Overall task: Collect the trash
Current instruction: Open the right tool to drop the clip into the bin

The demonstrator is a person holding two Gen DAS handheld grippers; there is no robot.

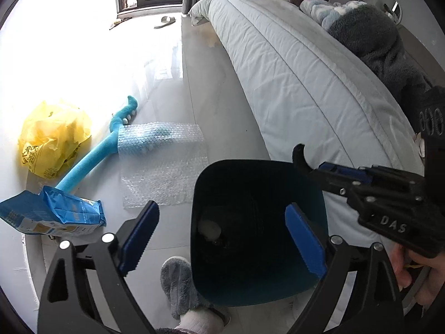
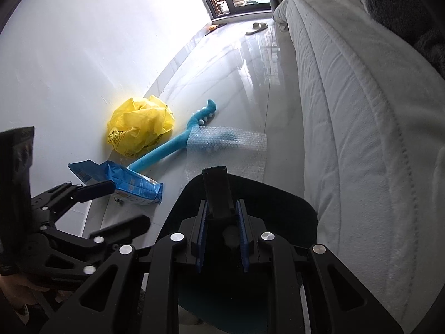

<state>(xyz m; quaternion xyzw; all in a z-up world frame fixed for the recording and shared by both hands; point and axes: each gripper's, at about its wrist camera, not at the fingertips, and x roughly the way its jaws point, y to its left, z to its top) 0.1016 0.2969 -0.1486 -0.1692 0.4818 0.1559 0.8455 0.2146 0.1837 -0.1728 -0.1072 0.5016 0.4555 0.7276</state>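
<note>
Left claw (image 1: 222, 236) hangs over the dark teal bin (image 1: 258, 231) with its blue pads (image 1: 139, 233) spread wide and nothing between them. Right claw (image 2: 221, 239) is clamped on the bin's far rim, an upright black tab (image 2: 217, 192) pinched between its pads. A pale crumpled wad (image 1: 210, 228) lies at the bin's bottom. On the floor (image 1: 194, 83), at about ten o'clock from the bin, lies bubble wrap (image 1: 164, 161) over a blue foam stick (image 1: 91, 164). Farther toward nine o'clock sit a yellow plastic bag (image 1: 52, 136) and a blue packet (image 1: 52, 214). At three o'clock runs the bed (image 1: 292, 69).
</note>
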